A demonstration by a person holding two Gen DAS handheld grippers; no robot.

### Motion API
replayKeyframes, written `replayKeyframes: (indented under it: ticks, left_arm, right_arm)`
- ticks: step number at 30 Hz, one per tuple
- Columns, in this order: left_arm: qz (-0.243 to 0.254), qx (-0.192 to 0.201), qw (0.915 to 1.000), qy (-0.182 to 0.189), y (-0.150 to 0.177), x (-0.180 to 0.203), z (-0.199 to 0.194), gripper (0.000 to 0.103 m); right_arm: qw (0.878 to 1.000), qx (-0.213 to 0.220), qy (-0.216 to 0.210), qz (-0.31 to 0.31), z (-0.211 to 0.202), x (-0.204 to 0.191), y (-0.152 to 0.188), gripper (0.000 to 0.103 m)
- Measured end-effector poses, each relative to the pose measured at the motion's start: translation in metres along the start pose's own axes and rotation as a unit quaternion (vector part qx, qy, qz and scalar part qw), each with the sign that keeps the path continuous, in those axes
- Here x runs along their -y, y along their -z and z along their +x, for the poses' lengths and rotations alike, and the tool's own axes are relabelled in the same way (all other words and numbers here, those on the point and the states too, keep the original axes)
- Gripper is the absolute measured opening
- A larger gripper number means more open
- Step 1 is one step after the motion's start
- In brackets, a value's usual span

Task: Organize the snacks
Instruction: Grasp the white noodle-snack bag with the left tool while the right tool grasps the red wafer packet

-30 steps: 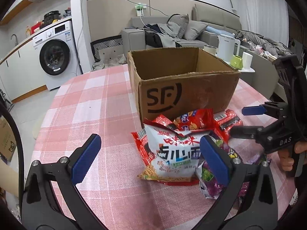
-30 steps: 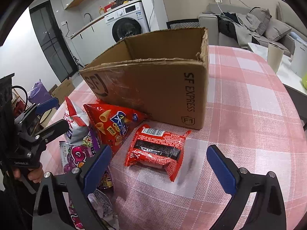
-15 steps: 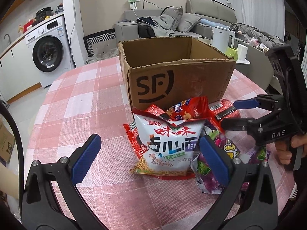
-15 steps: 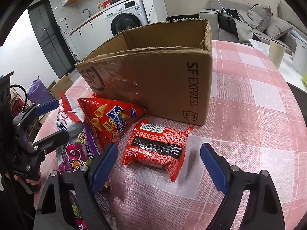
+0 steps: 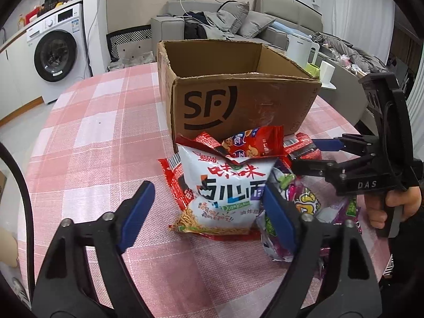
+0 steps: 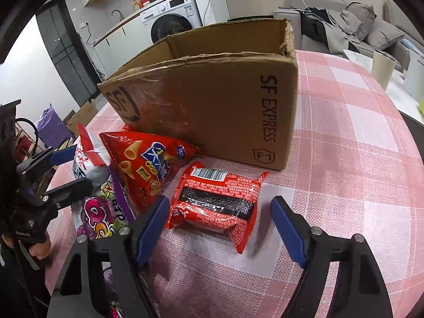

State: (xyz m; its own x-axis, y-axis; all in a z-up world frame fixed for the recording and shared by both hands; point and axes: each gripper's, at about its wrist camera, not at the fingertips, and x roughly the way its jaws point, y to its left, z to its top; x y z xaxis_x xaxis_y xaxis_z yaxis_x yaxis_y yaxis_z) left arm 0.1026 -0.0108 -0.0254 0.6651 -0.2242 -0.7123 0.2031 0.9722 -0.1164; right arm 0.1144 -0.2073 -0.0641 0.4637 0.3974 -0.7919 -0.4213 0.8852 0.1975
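An open cardboard SF box (image 5: 238,100) stands on the pink checked table; it also shows in the right wrist view (image 6: 212,100). A pile of snack bags lies in front of it. My left gripper (image 5: 209,206) is open, its jaws either side of a white noodle bag (image 5: 225,193). My right gripper (image 6: 220,228) is open around a red noodle packet (image 6: 214,204), not touching it. A red crisp bag (image 6: 143,164) and a purple candy bag (image 6: 100,217) lie left of the packet. The right gripper also appears in the left wrist view (image 5: 312,156).
The pink checked tablecloth (image 5: 100,137) covers a round table. A washing machine (image 5: 58,50) stands at the back left, a grey sofa (image 5: 238,23) behind the box. A paper roll (image 6: 381,69) and a white side table stand off the table's right edge.
Both grippers moved closer to the snack pile. The left jaws now flank the white noodle bag; the right jaws narrowed around the red packet.
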Motion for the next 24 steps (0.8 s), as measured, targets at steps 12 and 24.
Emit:
replayKeyframes:
  ticks: [12, 24]
  left_arm:
    - [-0.003, -0.016, 0.9996, 0.025, 0.004, 0.002, 0.003, 0.047]
    - [-0.014, 0.001, 0.9996, 0.027, 0.0, -0.002, -0.006, 0.043]
  right_arm:
    - [1.0, 0.001, -0.002, -0.002, 0.0, 0.0, 0.001, 0.078]
    - [1.0, 0.004, -0.009, -0.006, -0.001, -0.007, 0.005, 0.065]
